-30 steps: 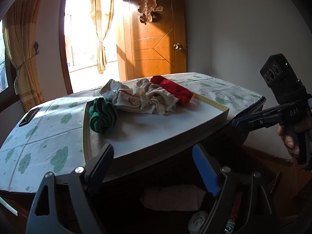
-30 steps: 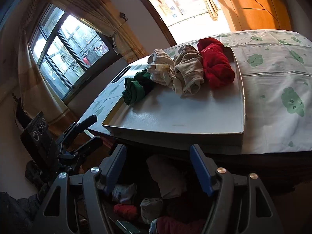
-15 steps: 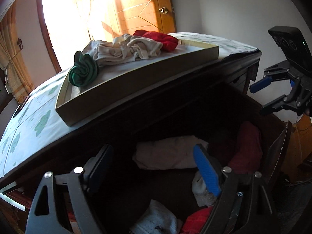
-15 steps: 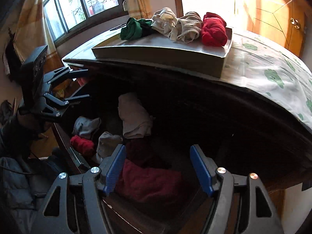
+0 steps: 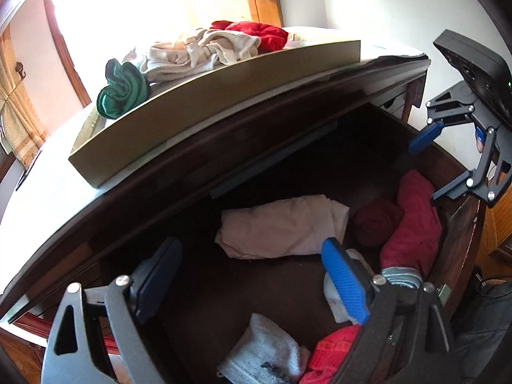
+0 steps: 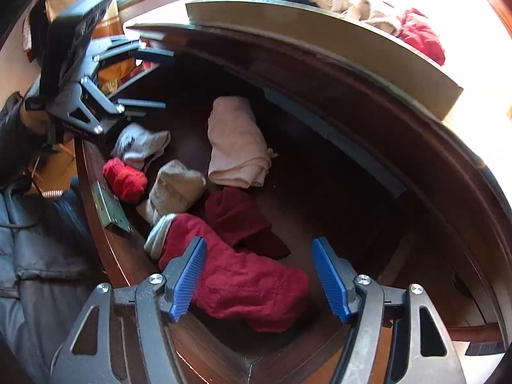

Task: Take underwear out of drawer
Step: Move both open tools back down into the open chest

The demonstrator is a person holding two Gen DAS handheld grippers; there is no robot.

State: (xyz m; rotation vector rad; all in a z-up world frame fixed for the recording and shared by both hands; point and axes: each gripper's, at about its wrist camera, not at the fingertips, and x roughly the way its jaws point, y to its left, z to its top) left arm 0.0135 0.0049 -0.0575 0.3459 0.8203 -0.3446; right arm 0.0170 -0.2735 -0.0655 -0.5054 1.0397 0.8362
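A: Which gripper is better placed for the next piece?

B: The right gripper [image 6: 257,275], I'd judge. It points steeply down into the open drawer [image 6: 96,211], and the red underwear [image 6: 243,281] lies right under it, between its blue pads, at the near corner of the drawer. The jaws stand partly open, and nothing is held; the pads do not press the cloth.

A: How does the piece lie?

B: Its long axis runs slantwise, from the grey waistband by the drawer's front wall toward the right pad. So the jaws sit roughly across the wide end, which should suit a pinch straight down.

A: And the left gripper [image 5: 252,281]?

B: Its jaws are opening wide, with nothing between them. It hangs over the other end of the drawer, with a grey sock [image 5: 262,352] and a bright red piece [image 5: 332,348] near it, and the pale folded cloth [image 5: 281,227] further in.

A: Where do the taken pieces go?

B: Likely onto the tray [image 5: 204,102] on top, where a green roll [image 5: 123,89] and others already lie.
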